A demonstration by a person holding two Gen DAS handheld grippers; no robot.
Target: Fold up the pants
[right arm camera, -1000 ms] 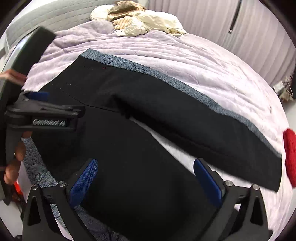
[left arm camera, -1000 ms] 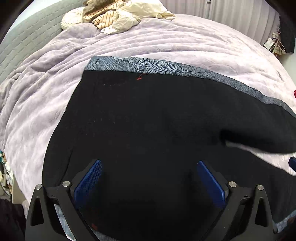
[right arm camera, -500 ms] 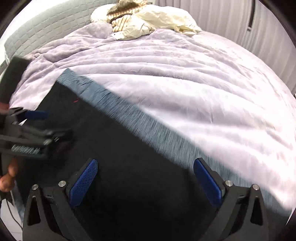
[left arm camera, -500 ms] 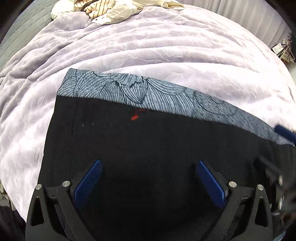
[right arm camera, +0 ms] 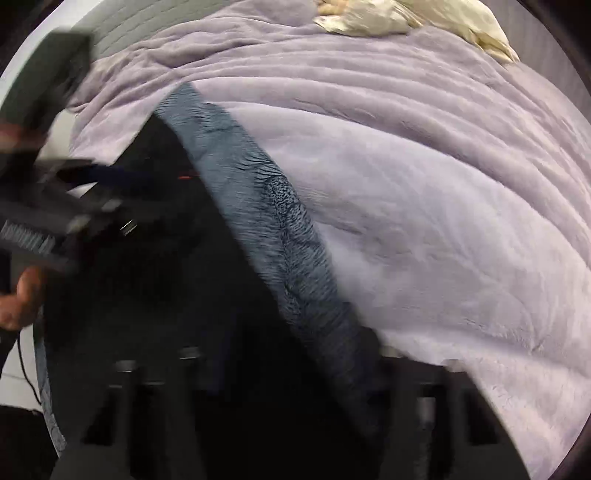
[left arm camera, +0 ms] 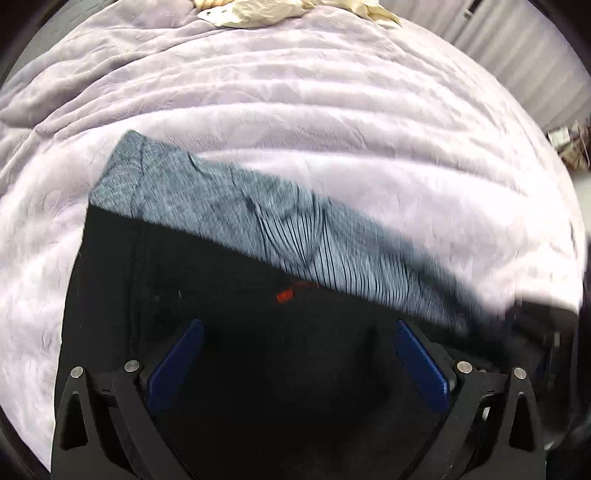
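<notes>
Pants [left arm camera: 229,332], black with a patterned grey band, are spread on the lilac quilt [left arm camera: 332,110]. Left gripper [left arm camera: 295,354] is seen wide above them. Right gripper [right arm camera: 288,376], just closing, is blurred; its grip cannot be told.

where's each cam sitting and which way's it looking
Left wrist: on the left tool, looking steeply down at the black pants on the lilac blanket; its blue pads show, wide apart.
Right wrist: on the right tool, blurred, same downward look; the left tool and a hand show at left.
Shared: pants, grey patterned band, blanket, cream bedding.
</notes>
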